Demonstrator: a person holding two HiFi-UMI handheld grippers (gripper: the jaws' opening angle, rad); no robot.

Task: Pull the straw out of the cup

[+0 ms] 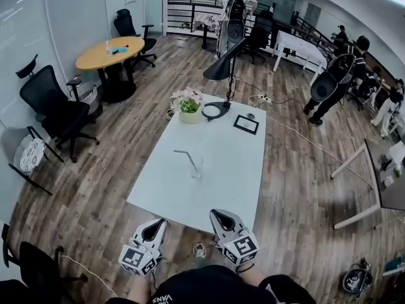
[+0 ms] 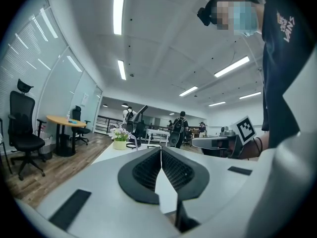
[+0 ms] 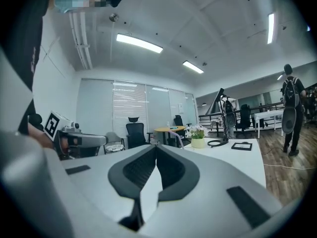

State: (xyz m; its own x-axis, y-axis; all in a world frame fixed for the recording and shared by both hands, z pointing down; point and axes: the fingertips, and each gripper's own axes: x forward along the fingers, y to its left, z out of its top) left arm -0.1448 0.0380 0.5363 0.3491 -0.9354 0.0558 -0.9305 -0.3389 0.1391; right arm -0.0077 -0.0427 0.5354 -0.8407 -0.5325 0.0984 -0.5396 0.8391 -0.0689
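A clear cup (image 1: pixel 197 166) stands near the middle of the white table (image 1: pixel 234 170), with a bent straw (image 1: pixel 186 154) leaning out of it to the left. Both grippers hang at the table's near edge, well short of the cup. My left gripper (image 1: pixel 155 225) has its jaws shut with nothing between them, and the same holds for my right gripper (image 1: pixel 219 216). In the left gripper view the shut jaws (image 2: pixel 160 150) point along the table and the straw (image 2: pixel 132 142) shows small beyond them. In the right gripper view the straw (image 3: pixel 177 137) rises just past the shut jaws (image 3: pixel 156 147).
A potted plant (image 1: pixel 189 106), a black desk lamp (image 1: pixel 218 109) and a small black frame (image 1: pixel 246 124) stand at the table's far end. Office chairs (image 1: pixel 54 109) and a round wooden table (image 1: pixel 109 52) are at left. People stand at the back. Another table (image 1: pixel 380 182) is at right.
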